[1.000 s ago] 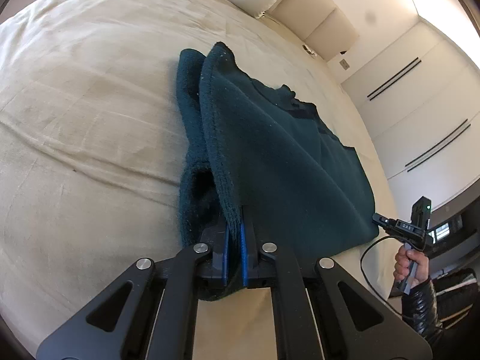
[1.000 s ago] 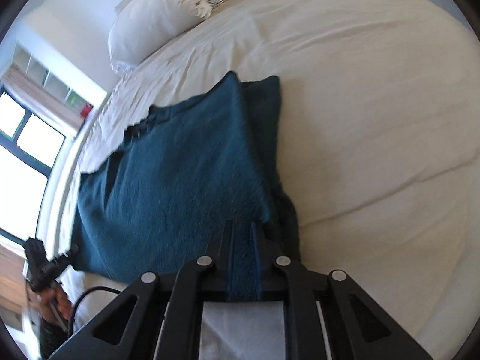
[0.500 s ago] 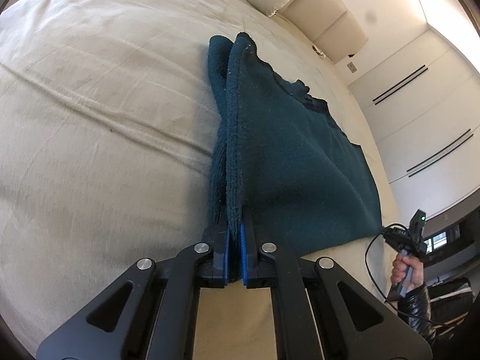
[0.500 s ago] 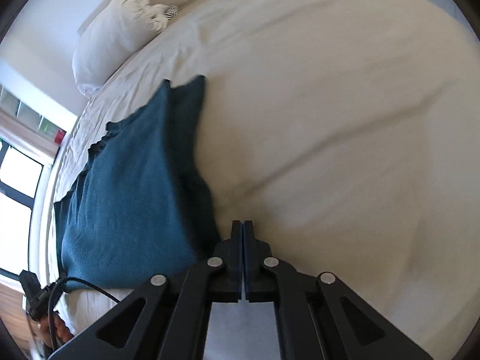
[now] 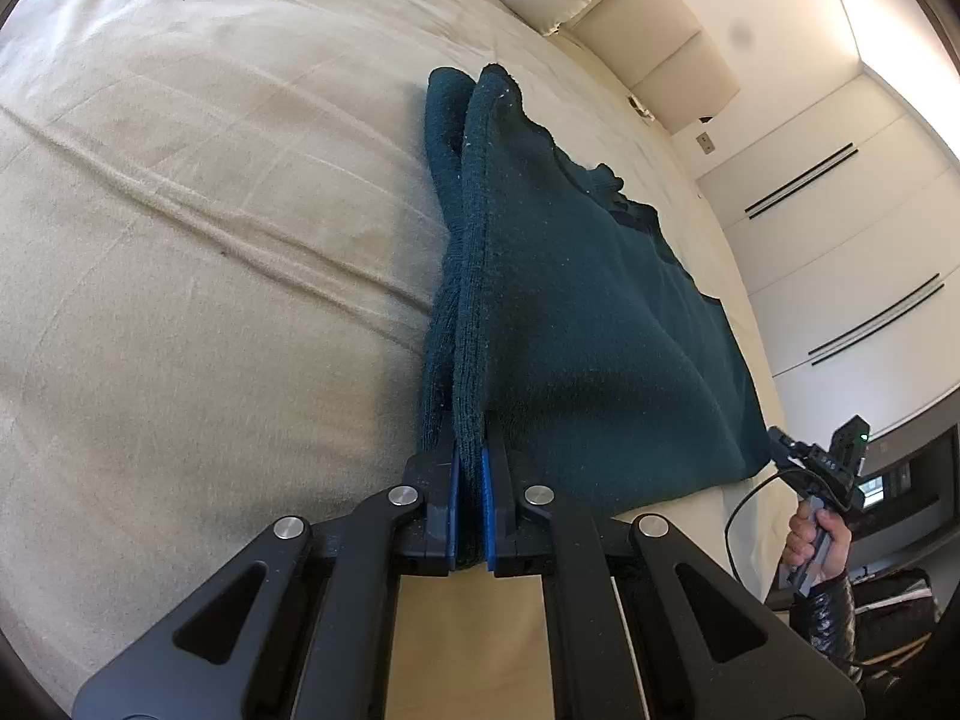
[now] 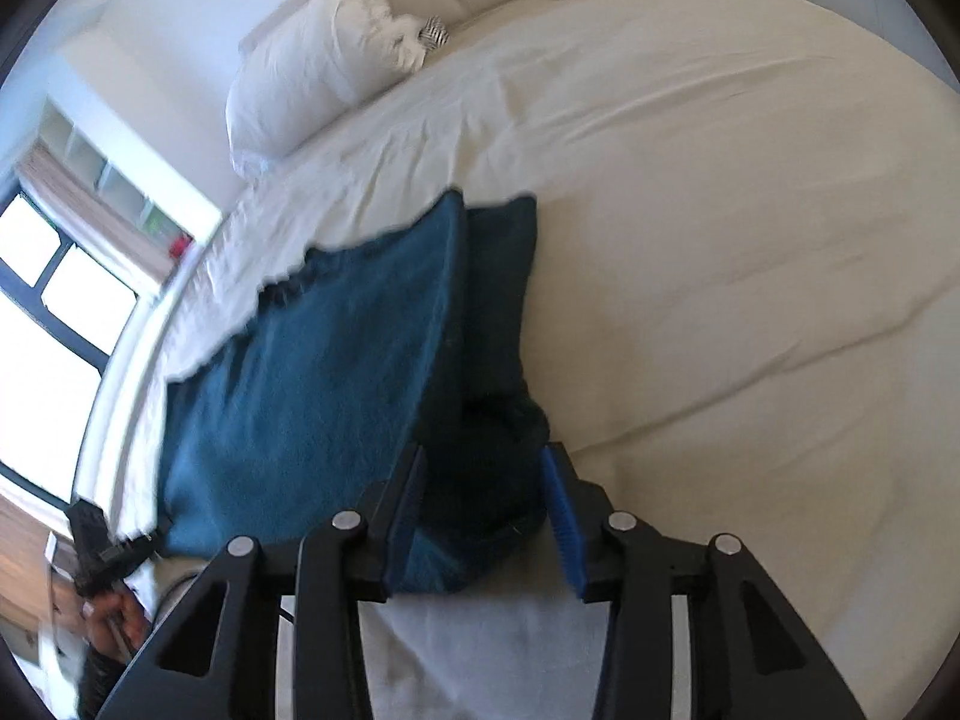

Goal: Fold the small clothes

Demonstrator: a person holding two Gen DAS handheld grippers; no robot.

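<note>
Closest in, the left gripper (image 5: 470, 492) is clamped tight on the near edge of the dark teal knit sweater (image 5: 576, 324), its 2 blue pads (image 5: 487, 510) nipping a thick ribbed fold so that the edge stands up in a ridge running away across the bed (image 5: 180, 240). Over on the other side, the right gripper (image 6: 489, 504) has just been opening, and its jaws now stand apart with a bunched corner of the same sweater (image 6: 312, 372) between them; the blue pad (image 6: 561, 516) on the outer side looks clear of the knit, so I read that as a release, not a hold, though the inner pad is half buried in fabric. The garment lies across the middle of the cream bedding, 2 layers showing along the far edge, the body spread flat towards the side of the bed where the window (image 6: 54, 312) is. Further back, a white pillow (image 6: 312, 84) sits at the headboard. So we're mid-fold: 1 side looks laid over, and the left end is not yet let go. What comes next, I'd say, is for the right claw to back clear without dragging the corner, then the left to set its ridge down flat and square with the layer beneath. That soft knit will slump if pulled sideways.
</note>
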